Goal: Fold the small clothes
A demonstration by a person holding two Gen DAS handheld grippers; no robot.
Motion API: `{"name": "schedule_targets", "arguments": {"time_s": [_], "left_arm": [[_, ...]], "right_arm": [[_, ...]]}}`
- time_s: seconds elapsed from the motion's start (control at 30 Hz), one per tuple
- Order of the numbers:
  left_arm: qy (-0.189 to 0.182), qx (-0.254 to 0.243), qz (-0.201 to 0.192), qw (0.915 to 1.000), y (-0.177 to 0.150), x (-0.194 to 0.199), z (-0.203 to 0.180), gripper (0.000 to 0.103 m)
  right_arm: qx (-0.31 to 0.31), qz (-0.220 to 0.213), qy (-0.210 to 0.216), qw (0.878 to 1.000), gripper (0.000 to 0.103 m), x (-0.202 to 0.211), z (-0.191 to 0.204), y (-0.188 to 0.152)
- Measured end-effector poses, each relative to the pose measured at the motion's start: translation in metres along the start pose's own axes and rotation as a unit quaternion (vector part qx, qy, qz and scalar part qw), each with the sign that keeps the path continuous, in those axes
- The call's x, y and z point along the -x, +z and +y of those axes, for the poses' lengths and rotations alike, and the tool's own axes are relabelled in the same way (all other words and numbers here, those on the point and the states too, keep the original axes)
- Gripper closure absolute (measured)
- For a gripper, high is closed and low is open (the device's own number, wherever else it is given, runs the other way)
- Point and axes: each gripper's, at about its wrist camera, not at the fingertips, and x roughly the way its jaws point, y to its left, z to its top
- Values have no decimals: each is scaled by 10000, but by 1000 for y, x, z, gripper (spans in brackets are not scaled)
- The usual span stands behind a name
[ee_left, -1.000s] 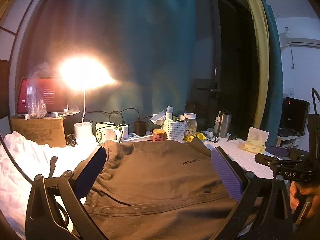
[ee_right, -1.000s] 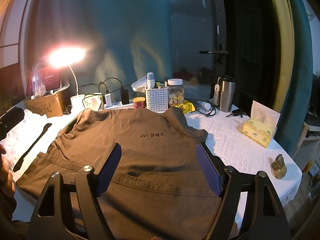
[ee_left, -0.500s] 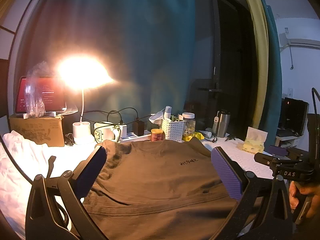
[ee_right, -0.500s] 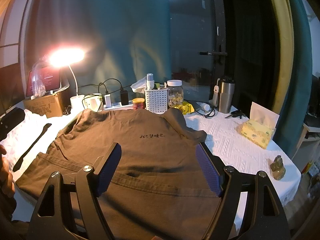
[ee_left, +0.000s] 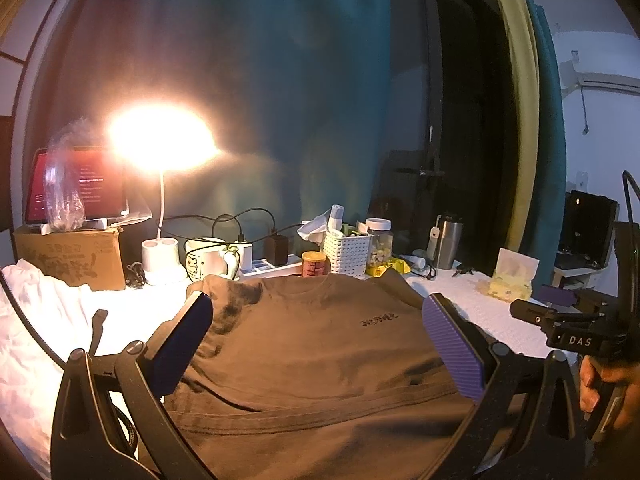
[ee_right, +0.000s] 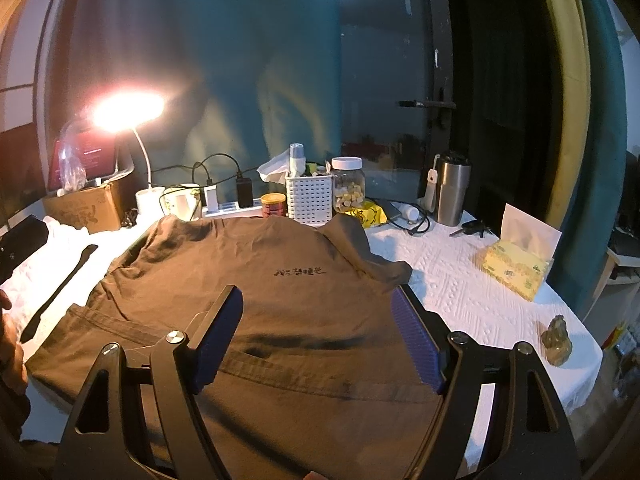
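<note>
A brown T-shirt [ee_left: 320, 344] with small dark lettering lies spread on the white tablecloth, collar toward the far clutter; its hem is folded up near me. It also shows in the right wrist view [ee_right: 256, 280]. My left gripper [ee_left: 316, 316] is open and empty, hovering above the shirt's near part. My right gripper [ee_right: 318, 300] is open and empty above the shirt's lower right. The right gripper's body [ee_left: 576, 336] shows at the right edge of the left wrist view.
Along the back stand a lit desk lamp [ee_right: 128, 108], a cardboard box [ee_right: 84, 208], a mug [ee_left: 206, 262], a power strip, a white basket [ee_right: 308, 198], a jar [ee_right: 348, 190] and a steel tumbler [ee_right: 452, 188]. A tissue box [ee_right: 516, 268] and a small figurine [ee_right: 558, 338] sit right.
Both grippers stay open; the left wrist view has drifted slightly, with the far objects sitting a little lower in frame. The shirt has not moved.
</note>
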Motion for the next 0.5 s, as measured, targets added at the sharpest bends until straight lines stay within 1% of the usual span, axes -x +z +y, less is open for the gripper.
{"name": "schedule_targets", "arguments": {"time_s": [0.1,0.5], "left_arm": [[39,-1,79,10000,1,-10,2,0],[179,42,603,9980,10,-73,7,0]], "right_arm": [[-67,71,-71,9999,23,-12,-11,4],[-324,415,-328,9981,23,-62,-49,19]]}}
